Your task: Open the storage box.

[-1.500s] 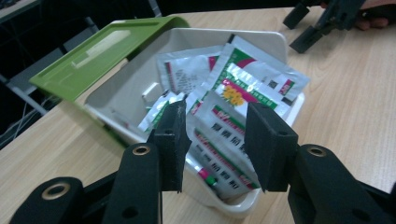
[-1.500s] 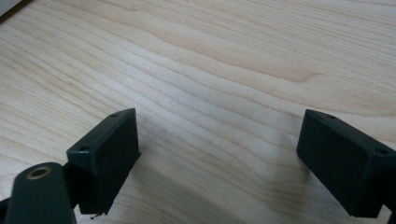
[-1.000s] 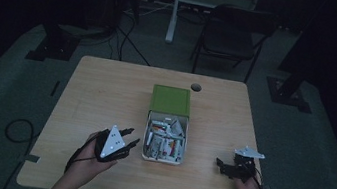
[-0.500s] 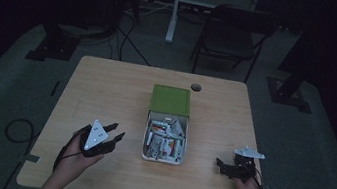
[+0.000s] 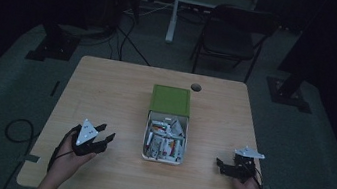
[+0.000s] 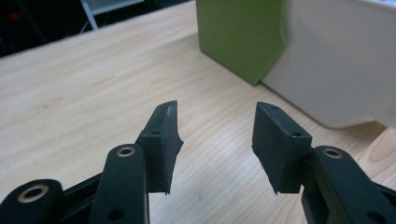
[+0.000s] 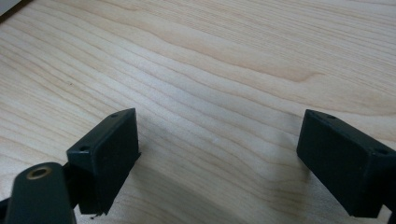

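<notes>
Since the earlier frame we've drawn our left hand-held gripper (image 5: 105, 139) away from the white plastic box of packets (image 5: 165, 142) mid-counter, jaws just opening, empty; next we reach back in

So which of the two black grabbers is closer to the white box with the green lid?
The left gripper, at the table's left. The white box fills its camera's corner, while the right gripper faces bare wood.
</notes>
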Demonstrator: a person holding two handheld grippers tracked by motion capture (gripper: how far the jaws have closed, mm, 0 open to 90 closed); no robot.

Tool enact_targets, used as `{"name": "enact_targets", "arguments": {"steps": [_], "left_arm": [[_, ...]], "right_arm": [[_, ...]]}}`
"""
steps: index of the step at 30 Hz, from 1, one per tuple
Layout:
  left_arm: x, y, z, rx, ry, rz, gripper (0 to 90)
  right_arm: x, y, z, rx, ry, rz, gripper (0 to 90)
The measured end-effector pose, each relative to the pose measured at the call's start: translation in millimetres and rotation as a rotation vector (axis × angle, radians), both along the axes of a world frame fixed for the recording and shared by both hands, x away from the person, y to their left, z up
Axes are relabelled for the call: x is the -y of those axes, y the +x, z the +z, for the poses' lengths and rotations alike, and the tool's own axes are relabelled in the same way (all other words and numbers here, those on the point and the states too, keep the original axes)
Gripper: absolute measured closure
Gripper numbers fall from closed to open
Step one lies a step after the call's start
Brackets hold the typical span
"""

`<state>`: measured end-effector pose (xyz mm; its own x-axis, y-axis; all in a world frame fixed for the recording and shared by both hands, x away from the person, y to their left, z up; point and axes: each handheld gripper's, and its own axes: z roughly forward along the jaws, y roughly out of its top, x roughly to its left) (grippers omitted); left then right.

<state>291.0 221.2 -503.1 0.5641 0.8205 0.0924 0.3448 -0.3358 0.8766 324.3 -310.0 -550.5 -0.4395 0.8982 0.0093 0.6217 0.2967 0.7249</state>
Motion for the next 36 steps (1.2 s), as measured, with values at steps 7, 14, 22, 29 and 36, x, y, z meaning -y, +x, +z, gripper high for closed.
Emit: {"name": "enact_targets", "arguments": {"steps": [7, 14, 22, 29, 36], "left_arm": [[-6.9, 1.3, -10.3, -0.048, -0.012, 0.032, 41.4], [-14.7, 1.9, -22.0, -0.115, 0.012, 0.064, 18.9], [-23.4, 2.1, -29.5, -0.176, 0.036, 0.113, 10.4], [-35.2, 1.6, -33.7, -0.231, 0.065, 0.21, 8.9], [-44.7, 1.9, -35.7, -0.264, 0.08, 0.285, 8.9]], "right_arm": [[0.0, 0.0, 0.0, 0.0, -0.001, 0.0, 12.3], [0.0, -0.7, 0.0, 0.0, -0.001, -0.005, 12.3], [0.0, -0.7, 0.0, 0.0, -0.001, -0.005, 12.3], [-0.1, -0.7, 0.1, -0.001, -0.001, -0.006, 12.2], [-0.9, -0.6, 0.0, -0.001, -0.002, -0.016, 11.8]]}}
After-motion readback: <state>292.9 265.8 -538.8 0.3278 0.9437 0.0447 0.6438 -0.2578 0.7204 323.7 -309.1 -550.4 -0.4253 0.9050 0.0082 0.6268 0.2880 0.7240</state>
